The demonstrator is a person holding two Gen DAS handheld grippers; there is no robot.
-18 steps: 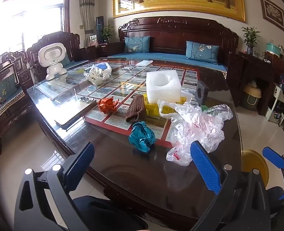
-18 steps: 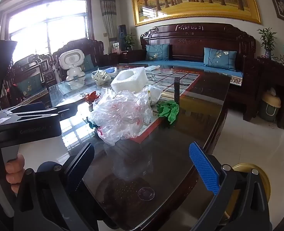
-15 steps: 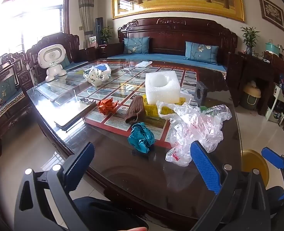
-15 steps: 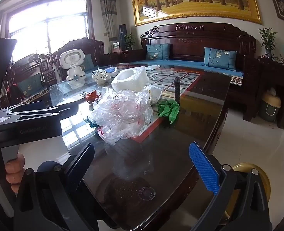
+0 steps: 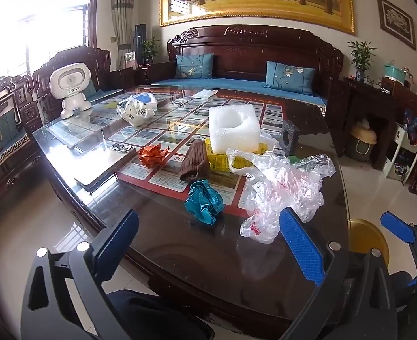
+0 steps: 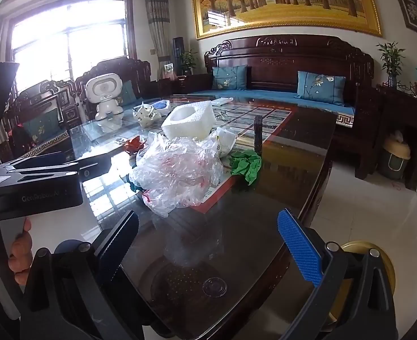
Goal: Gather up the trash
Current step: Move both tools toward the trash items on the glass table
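Observation:
Trash lies on a glass-topped table [image 5: 180,255]. A crumpled clear plastic bag [image 5: 282,189] shows in both views [image 6: 177,170]. Beside it lie a teal paper ball [image 5: 204,201], an orange paper ball [image 5: 153,155], a brown knit piece [image 5: 194,164], a yellow wrapper [image 5: 222,161] and a white foam block [image 5: 232,129]. A green scrap [image 6: 246,165] lies right of the bag. My left gripper [image 5: 208,243] is open and empty, short of the teal ball. My right gripper [image 6: 208,243] is open and empty, short of the bag.
A white toy robot [image 5: 71,90], a tied white bag [image 5: 136,109] and a flat tray [image 5: 100,167] stand further left. A yellow bin [image 5: 367,235] sits on the floor by the table's right corner. Wooden sofas surround the table.
Both views have shifted very slightly; the grippers stay open and the trash has not moved.

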